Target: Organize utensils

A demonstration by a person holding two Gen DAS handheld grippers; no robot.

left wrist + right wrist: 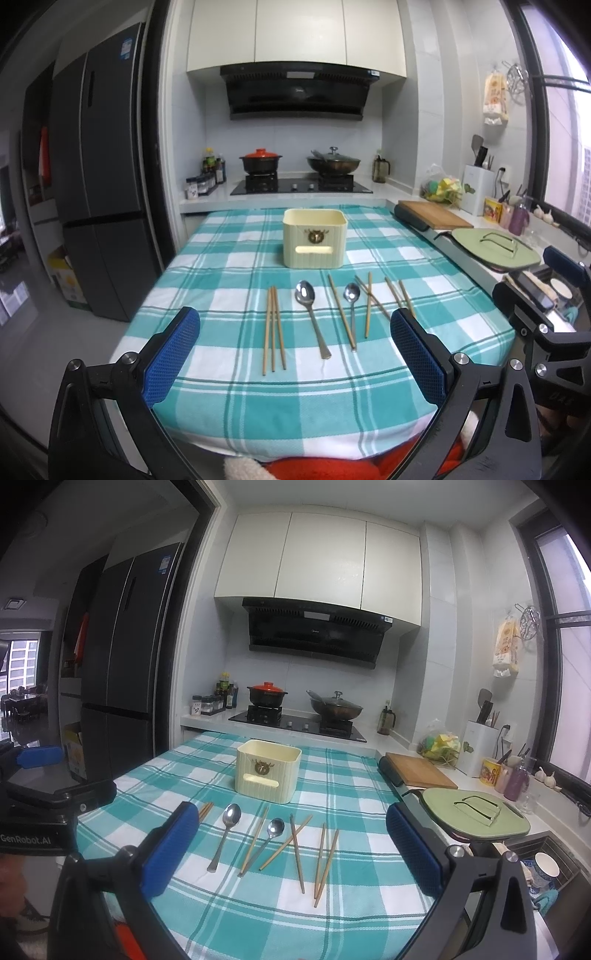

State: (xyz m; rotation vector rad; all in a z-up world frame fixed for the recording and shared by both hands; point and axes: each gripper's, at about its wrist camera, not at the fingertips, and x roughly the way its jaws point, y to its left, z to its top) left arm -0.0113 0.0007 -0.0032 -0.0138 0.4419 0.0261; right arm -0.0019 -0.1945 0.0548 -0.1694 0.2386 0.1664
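A cream utensil box [314,239] [268,770] stands empty-looking at the middle of the checked tablecloth [221,258]. In front of it lie a large spoon [311,317] [224,832], a small spoon [352,310] [267,838] and several wooden chopsticks: a bundle at the left [273,328], a single one [340,312], a crossed pair [369,301] [291,843] and a pair at the right [325,864]. My left gripper [295,350] hangs open above the near table edge, nothing between its blue pads. My right gripper [291,853] is open too, over the chopsticks.
A stove with a red-lidded pot [260,160] and a wok [333,162] stands behind the table. A wooden cutting board [434,214] and a green lidded pan [495,247] lie on the counter at the right. A dark fridge [99,184] is at the left.
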